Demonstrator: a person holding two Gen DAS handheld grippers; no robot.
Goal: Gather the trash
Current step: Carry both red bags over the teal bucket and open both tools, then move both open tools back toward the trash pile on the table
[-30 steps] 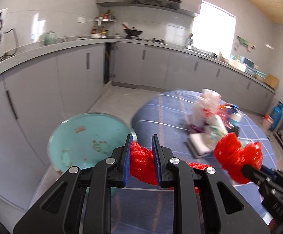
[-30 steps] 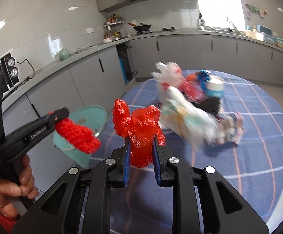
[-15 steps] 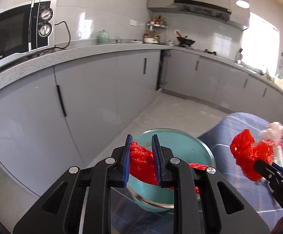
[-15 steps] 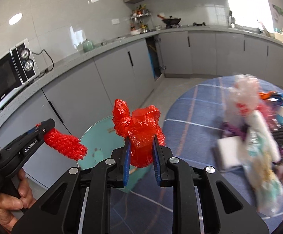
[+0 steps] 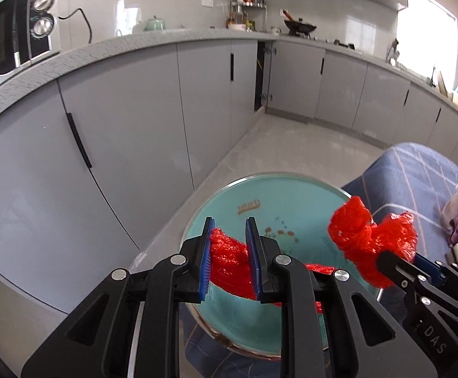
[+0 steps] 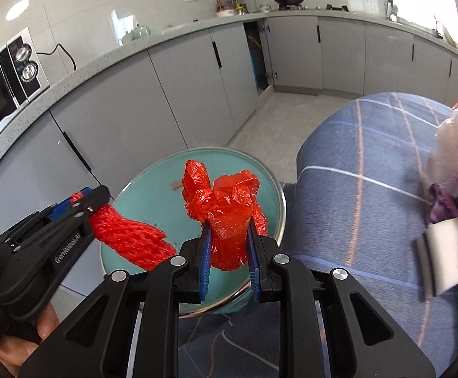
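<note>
The left tool (image 5: 230, 256) is clamped on a red net (image 5: 229, 261), a foam mesh sleeve that passes between its blue pads and trails off to the right behind the black frame. In the right wrist view the same net (image 6: 131, 236) sticks out of the left tool (image 6: 84, 204), hanging over the left part of a teal basin (image 6: 153, 189).

The right tool (image 6: 229, 252) is closed on a crumpled red bag (image 6: 225, 208); the bag bulges above the pads with two peaks of plastic. In the left wrist view the bag (image 5: 370, 245) and the right tool (image 5: 396, 264) sit at the right, over the basin's right rim.

The basin (image 5: 260, 195) is round with a metal rim and a small printed pattern inside. It stands just beside the surface (image 6: 370, 189), which is covered by a blue checked cloth. Both tools are held above the basin, near each other but not touching.

At the far right of the surface lies a blurred pile of trash (image 6: 455, 163): white plastic with red marks, something purple, and a white block with a dark edge. Grey cabinets (image 5: 134, 132) run behind, with a microwave (image 5: 17, 31) on top at the left. A hand (image 6: 17, 337) grips the left tool's handle at the lower left.
</note>
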